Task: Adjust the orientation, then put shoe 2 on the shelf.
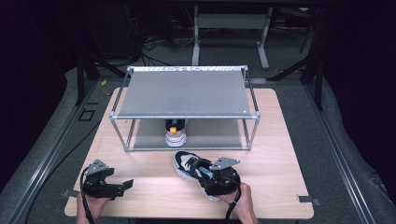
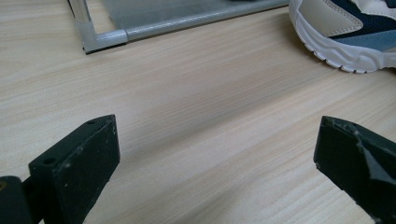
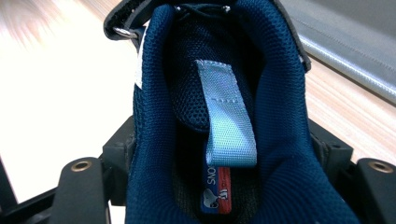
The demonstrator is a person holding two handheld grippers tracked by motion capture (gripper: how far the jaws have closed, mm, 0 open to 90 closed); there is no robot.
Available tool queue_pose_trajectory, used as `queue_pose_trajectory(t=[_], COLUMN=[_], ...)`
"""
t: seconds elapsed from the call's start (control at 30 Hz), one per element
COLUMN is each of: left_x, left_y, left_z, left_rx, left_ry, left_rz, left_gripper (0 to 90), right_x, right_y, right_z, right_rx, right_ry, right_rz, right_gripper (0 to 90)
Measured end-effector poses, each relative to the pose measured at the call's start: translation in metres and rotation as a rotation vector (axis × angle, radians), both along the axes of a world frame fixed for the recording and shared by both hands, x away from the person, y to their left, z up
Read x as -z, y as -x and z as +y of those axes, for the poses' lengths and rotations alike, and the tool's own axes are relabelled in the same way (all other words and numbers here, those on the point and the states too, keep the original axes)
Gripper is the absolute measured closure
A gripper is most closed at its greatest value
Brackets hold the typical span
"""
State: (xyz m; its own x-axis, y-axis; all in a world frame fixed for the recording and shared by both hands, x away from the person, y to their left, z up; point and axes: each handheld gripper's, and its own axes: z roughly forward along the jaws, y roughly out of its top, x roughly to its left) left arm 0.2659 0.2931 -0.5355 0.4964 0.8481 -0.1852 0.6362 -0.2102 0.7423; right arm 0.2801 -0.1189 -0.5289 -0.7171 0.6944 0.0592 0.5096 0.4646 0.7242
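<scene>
Two tongs we hold: the left tongs (image 1: 122, 185) rest spread wide on the counter (image 1: 154, 186), the right tongs (image 1: 215, 179) clamp the sneaker's (image 1: 189, 164) heel.

I see a table (image 1: 280, 140) of pale matt wood with fine straight grain. The rack (image 1: 187, 91) at 12 o'clock has smooth satin metal tubes and dull grey shelves that look like cloth. The shoe (image 3: 280, 140) at 5 o'clock is lined in navy mesh, with a glossy woven light-blue loop (image 3: 226, 116) and a ridged white rubbery sole (image 2: 336, 51). My left gripper (image 2: 215, 154) has matt black jaws, scuffed like hard plastic.
</scene>
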Motion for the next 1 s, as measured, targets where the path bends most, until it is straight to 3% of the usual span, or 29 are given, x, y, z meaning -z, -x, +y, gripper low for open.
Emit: queue_pose_trajectory(t=[0.47,0.7,1.0], left_x=[-0.009,-0.007,-0.015], left_y=[0.000,0.001,0.002], left_z=[0.003,-0.002,-0.004], left_rx=[-0.006,-0.002,-0.001], left_ry=[-0.010,-0.015,-0.036], left_rz=[-0.028,-0.025,-0.040], left_gripper=[0.3,0.2,0.0], right_x=[-0.025,-0.031,-0.040], right_y=[0.021,0.024,0.022], right_z=[-0.020,-0.033,-0.043], right_rx=[0.059,0.099,0.140], right_ry=[0.014,0.017,0.007], right_rz=[-0.057,-0.059,-0.079], right_gripper=[28.8,28.7,28.6])
